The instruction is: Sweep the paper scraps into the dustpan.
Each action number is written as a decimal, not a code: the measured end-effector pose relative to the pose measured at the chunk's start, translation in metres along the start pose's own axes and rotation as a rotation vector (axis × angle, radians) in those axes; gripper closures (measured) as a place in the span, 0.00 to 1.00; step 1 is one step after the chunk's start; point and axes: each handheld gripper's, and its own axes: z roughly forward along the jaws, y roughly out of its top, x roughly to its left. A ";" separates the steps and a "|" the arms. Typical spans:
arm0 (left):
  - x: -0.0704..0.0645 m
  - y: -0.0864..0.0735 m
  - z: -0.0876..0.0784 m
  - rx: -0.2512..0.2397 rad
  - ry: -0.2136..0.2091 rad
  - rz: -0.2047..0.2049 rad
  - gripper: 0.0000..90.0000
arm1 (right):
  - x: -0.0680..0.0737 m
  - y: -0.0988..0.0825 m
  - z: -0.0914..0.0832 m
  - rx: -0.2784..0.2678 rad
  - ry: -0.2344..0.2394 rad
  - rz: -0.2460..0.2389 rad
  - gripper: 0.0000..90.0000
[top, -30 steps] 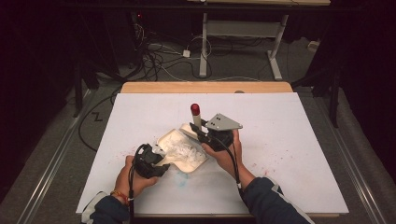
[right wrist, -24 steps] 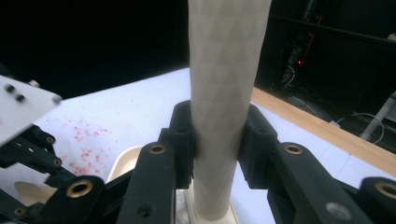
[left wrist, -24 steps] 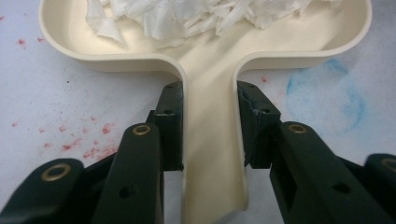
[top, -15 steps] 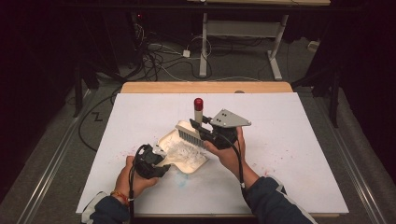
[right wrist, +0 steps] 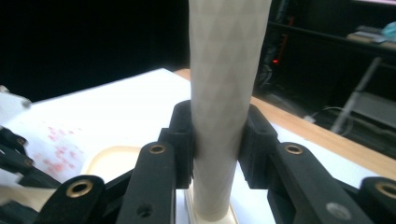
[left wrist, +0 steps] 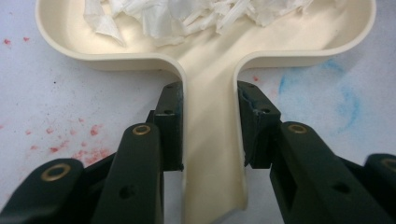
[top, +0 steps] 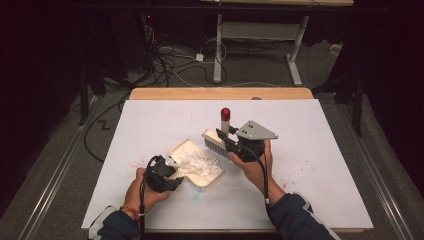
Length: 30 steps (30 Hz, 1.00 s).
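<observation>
Lifted and drawn right since a second ago: brush [top: 216, 140], now off the dustpan's far rim. Left gripper [top: 165, 172] clamped on dustpan [top: 186, 150] handle, paper scraps [top: 200, 162] inside, pan mid-tabletop [top: 320, 150]; right gripper [top: 231, 141] closed round brush handle. Best done by keeping pan flat and sweeping bristles low toward its mouth.

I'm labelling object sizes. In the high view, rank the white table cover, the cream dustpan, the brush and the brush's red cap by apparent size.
Largest to smallest:
1. white table cover
2. cream dustpan
3. brush
4. red cap
</observation>
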 end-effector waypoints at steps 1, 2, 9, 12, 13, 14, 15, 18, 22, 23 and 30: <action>0.000 0.000 0.000 0.000 0.001 0.000 0.70 | -0.001 -0.001 -0.003 -0.001 -0.012 -0.007 0.79; 0.000 0.000 0.000 0.000 0.000 -0.001 0.70 | -0.003 -0.002 -0.007 0.002 -0.016 -0.007 0.79; -0.001 0.000 0.000 0.007 0.003 0.003 0.70 | -0.005 -0.012 -0.030 0.044 -0.033 -0.033 0.79; -0.002 0.000 0.000 0.012 0.005 0.006 0.70 | 0.000 -0.017 -0.031 0.061 -0.009 -0.036 0.79; -0.002 0.000 0.000 0.012 0.007 0.005 0.70 | 0.003 -0.018 -0.031 0.059 0.006 -0.037 0.79; -0.003 0.000 0.000 0.013 0.006 0.006 0.70 | 0.007 -0.018 -0.031 0.059 0.013 -0.038 0.79; -0.003 0.000 0.000 0.013 0.007 0.006 0.70 | 0.010 -0.017 -0.031 0.061 0.022 -0.046 0.79; -0.003 -0.001 0.000 0.015 0.007 0.008 0.70 | 0.020 -0.017 -0.030 0.054 0.062 -0.049 0.79; -0.003 -0.001 0.000 0.015 0.008 0.007 0.70 | 0.028 -0.013 -0.032 0.038 0.100 -0.039 0.79; -0.004 -0.001 0.000 0.015 0.009 0.008 0.70 | 0.029 -0.011 -0.032 0.032 0.116 -0.032 0.79; -0.004 -0.001 0.000 0.017 0.005 0.011 0.70 | 0.033 -0.006 -0.032 0.020 0.110 -0.051 0.79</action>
